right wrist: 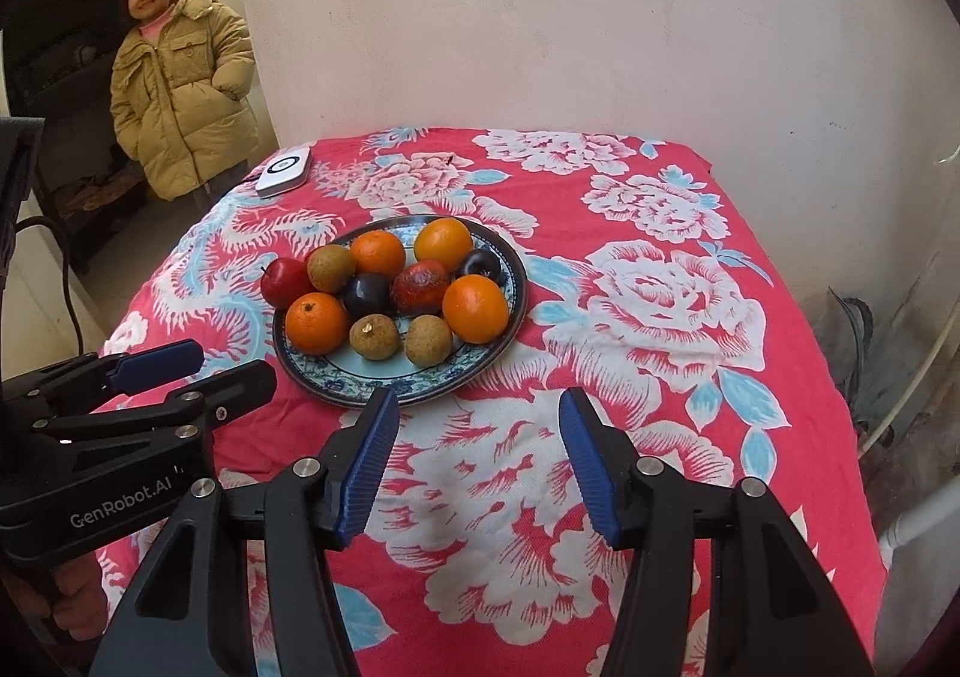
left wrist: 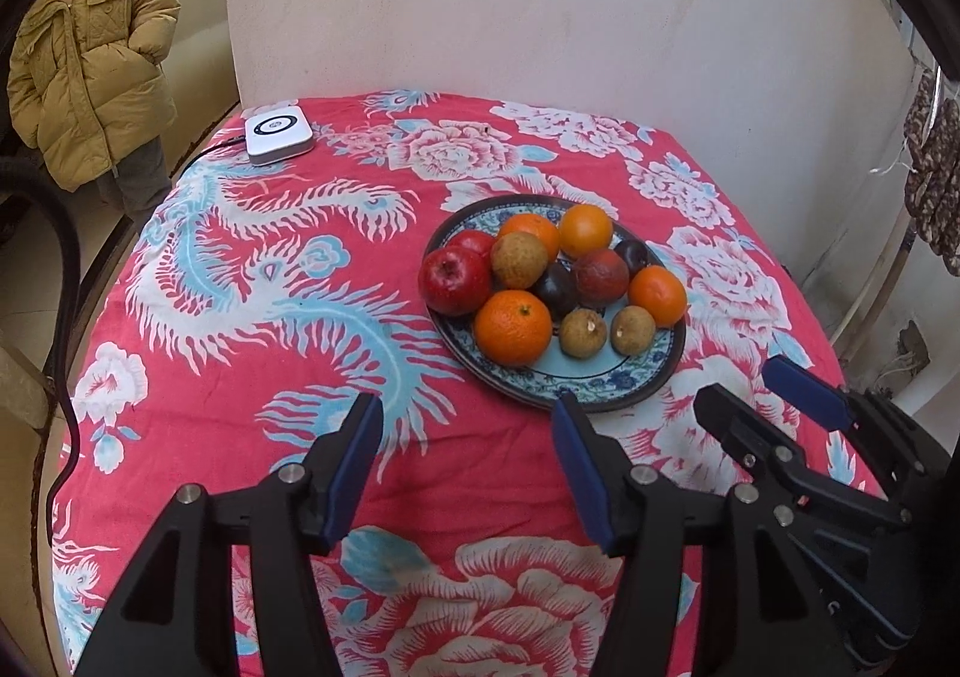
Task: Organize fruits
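Note:
A blue patterned plate (left wrist: 600, 395) (right wrist: 390, 386) sits on the table's red floral cloth (left wrist: 240, 287). It holds several fruits: oranges (left wrist: 513, 326) (right wrist: 317, 321), red apples (left wrist: 454, 281) (right wrist: 285, 281), dark plums (left wrist: 555, 290) (right wrist: 367, 294) and brownish round fruit (left wrist: 519, 258) (right wrist: 427, 340). My left gripper (left wrist: 468, 413) (right wrist: 231, 362) hovers open over the cloth just short of the plate's near-left rim, nothing between its blue pads. My right gripper (right wrist: 479, 401) (left wrist: 741, 383) is open too, empty, just before the plate's near-right rim.
A white box-shaped device (left wrist: 278, 135) (right wrist: 285, 171) with a cable lies at the table's far left corner. A person in a tan padded jacket (left wrist: 90, 71) (right wrist: 180, 101) stands beyond the left edge. A pale wall closes the far side.

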A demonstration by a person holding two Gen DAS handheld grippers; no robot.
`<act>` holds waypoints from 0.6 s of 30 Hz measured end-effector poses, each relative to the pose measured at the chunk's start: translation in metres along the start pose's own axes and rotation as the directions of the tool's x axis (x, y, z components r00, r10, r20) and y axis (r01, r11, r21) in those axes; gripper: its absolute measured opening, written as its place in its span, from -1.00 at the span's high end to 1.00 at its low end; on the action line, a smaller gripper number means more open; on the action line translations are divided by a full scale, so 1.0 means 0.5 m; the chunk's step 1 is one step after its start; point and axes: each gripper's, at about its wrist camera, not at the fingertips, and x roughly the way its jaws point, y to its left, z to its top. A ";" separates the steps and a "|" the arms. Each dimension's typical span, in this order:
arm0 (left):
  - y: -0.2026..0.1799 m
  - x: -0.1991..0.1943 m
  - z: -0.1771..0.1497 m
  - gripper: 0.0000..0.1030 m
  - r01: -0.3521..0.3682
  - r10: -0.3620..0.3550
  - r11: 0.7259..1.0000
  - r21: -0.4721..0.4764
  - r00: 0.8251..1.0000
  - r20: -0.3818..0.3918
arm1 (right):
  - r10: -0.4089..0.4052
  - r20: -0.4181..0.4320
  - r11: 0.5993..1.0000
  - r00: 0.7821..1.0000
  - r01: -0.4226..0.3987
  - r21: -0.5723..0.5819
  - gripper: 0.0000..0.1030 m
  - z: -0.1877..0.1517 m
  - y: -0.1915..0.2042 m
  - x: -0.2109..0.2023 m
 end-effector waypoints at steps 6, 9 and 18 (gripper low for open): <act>-0.004 0.014 -0.009 -0.20 -0.005 0.005 1.000 0.006 1.000 -0.029 | 0.008 -0.034 1.000 0.999 -0.007 0.026 -0.11 -0.012 -0.002 0.022; -0.003 0.022 -0.009 -0.20 -0.010 0.010 1.000 0.002 0.999 -0.041 | 0.002 -0.043 1.000 0.999 -0.001 0.021 -0.11 -0.016 0.001 0.028; 0.004 0.038 -0.016 -0.20 -0.015 0.015 1.000 -0.008 0.998 -0.067 | -0.014 -0.066 1.000 0.998 0.014 0.009 -0.11 -0.030 0.005 0.047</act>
